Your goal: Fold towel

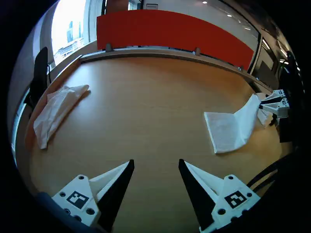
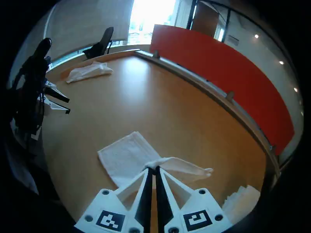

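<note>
Pinching near towel [image 2: 124,155] of two, right claw [image 2: 154,168]; left claw [image 1: 156,160] spread open.

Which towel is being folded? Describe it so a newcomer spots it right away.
Start at the long wooden table edged by the red divider. At the end away from the window lies a flat white towel, one edge pinched and lifted by the right gripper. The crumpled white towel by the far window corner lies bunched and untouched.
</note>
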A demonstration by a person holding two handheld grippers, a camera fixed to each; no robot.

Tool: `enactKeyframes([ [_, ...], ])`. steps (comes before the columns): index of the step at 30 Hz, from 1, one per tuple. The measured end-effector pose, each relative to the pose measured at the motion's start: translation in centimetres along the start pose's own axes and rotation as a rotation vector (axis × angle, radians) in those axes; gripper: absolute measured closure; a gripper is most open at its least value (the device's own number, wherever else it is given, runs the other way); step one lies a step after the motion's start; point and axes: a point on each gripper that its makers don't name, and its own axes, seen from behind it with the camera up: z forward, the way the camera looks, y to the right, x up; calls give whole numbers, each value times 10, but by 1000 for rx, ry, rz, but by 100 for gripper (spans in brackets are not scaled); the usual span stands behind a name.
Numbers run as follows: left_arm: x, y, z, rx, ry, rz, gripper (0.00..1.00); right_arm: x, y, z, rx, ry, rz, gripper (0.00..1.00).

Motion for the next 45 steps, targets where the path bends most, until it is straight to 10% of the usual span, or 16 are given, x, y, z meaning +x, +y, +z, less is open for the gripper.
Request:
enactKeyframes([
  [26, -6, -20, -11, 36, 6, -37, 16, 4, -74, 54, 183, -32, -89, 95],
  [45, -11, -24, -14, 43, 7, -43, 15, 0, -78, 56, 197, -43, -96, 95],
])
